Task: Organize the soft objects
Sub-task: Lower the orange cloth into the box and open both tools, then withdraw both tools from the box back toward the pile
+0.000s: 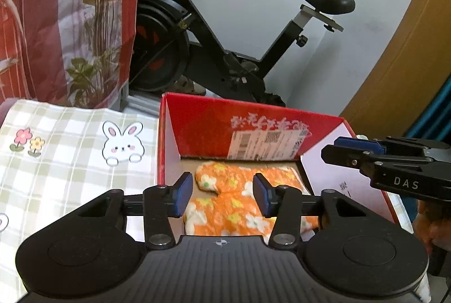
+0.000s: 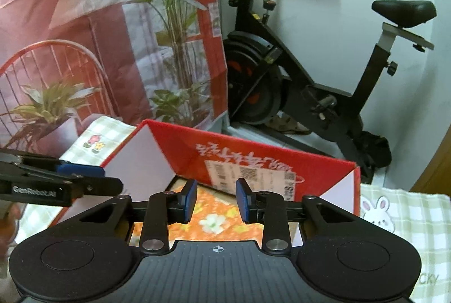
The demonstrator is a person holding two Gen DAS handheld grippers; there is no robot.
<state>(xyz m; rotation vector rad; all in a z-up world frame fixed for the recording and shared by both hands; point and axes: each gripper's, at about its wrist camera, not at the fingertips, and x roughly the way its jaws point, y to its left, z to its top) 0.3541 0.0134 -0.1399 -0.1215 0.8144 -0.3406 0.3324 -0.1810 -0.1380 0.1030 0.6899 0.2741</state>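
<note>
Both the left gripper (image 1: 221,197) and right gripper (image 2: 215,200) are hovering with jaws parted, grasping nothing, above the seemingly folded orange floral cloth (image 1: 236,207) lying inside the red box (image 1: 203,120).

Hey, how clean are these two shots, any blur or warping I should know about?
Left wrist view: fisheye bends the wall and door edge; the orange flowered cloth in the red box is slightly soft, the exercise bike sharp. Right wrist view: same bending; the cloth and the box's label are smeared; lighting is even, no glare.
</note>
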